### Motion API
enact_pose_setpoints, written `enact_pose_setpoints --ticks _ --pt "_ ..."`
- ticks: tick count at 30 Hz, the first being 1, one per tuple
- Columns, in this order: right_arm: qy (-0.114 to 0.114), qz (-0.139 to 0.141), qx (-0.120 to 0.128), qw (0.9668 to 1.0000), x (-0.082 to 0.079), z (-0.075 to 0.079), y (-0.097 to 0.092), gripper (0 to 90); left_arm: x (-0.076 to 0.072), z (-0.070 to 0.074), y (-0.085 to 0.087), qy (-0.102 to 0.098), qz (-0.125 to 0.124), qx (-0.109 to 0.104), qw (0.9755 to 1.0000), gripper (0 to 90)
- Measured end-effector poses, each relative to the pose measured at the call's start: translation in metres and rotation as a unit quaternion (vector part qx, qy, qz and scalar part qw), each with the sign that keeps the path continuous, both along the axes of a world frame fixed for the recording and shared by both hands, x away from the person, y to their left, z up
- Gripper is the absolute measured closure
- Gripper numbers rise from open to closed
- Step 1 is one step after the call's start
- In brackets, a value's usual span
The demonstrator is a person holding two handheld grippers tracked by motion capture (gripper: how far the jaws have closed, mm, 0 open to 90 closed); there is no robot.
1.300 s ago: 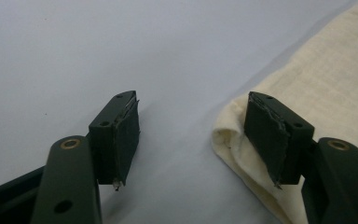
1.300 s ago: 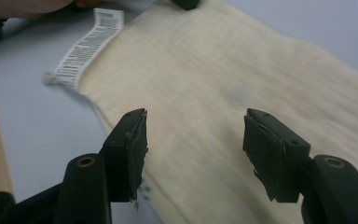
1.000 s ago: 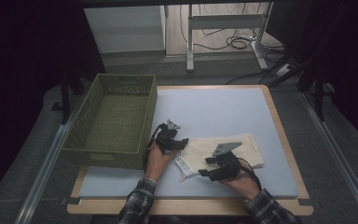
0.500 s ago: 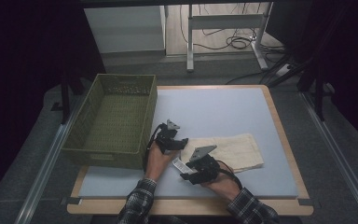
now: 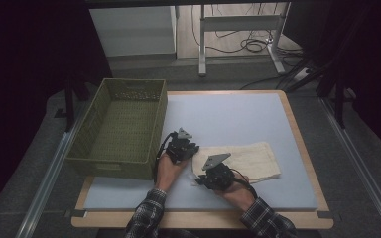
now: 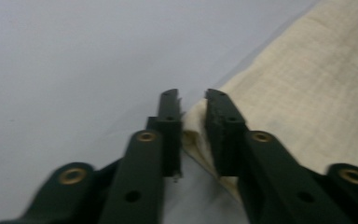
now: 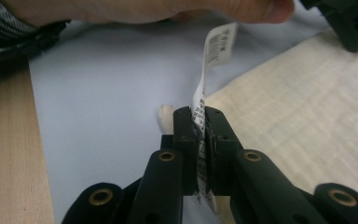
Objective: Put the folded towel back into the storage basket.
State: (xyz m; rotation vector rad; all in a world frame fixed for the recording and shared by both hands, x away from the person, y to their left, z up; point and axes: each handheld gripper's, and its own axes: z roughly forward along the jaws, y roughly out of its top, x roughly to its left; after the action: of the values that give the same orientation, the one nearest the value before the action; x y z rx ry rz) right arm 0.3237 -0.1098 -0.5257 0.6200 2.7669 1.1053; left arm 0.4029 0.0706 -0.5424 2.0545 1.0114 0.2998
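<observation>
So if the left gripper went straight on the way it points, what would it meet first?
Probably nothing soon: the left gripper, shut on the cloth corner, points over bare table. Depth is hard to judge.

**Pale blue table with a wooden rim**

The table (image 5: 238, 114) has a light blue top framed by a wooden edge. A green woven basket (image 5: 121, 129) stands on its left side, overhanging the edge. A folded cream cloth (image 5: 250, 158) lies flat near the front, just right of the basket, with a white printed label (image 7: 214, 46) at its corner.
</observation>
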Motion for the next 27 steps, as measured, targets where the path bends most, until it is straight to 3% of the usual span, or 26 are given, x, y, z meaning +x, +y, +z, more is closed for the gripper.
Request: enact_pose_setpoints --ticks 1,2,6,17,27 --pt "0.000 0.000 0.000 1.0000 0.000 0.000 0.000 84.9 0.000 0.000 0.000 0.000 0.000 0.000 1.0000 81.9" --pt "0.004 -0.004 0.015 0.9999 0.001 0.003 -0.005 84.9 -0.001 0.001 -0.001 -0.004 0.001 0.004 1.0000 84.0" --pt "0.003 -0.012 0.035 0.9993 0.004 0.014 -0.014 84.9 -0.001 0.005 -0.002 -0.017 0.005 0.006 0.9998 85.3" --pt "-0.003 -0.025 0.052 0.9983 0.004 0.026 -0.030 84.9 0.000 0.027 -0.006 -0.035 -0.003 -0.012 0.9993 85.2" --pt "-0.025 -0.041 0.060 0.9970 -0.002 0.037 -0.058 84.9 0.004 0.039 -0.026 -0.052 -0.032 -0.018 0.9980 84.6"
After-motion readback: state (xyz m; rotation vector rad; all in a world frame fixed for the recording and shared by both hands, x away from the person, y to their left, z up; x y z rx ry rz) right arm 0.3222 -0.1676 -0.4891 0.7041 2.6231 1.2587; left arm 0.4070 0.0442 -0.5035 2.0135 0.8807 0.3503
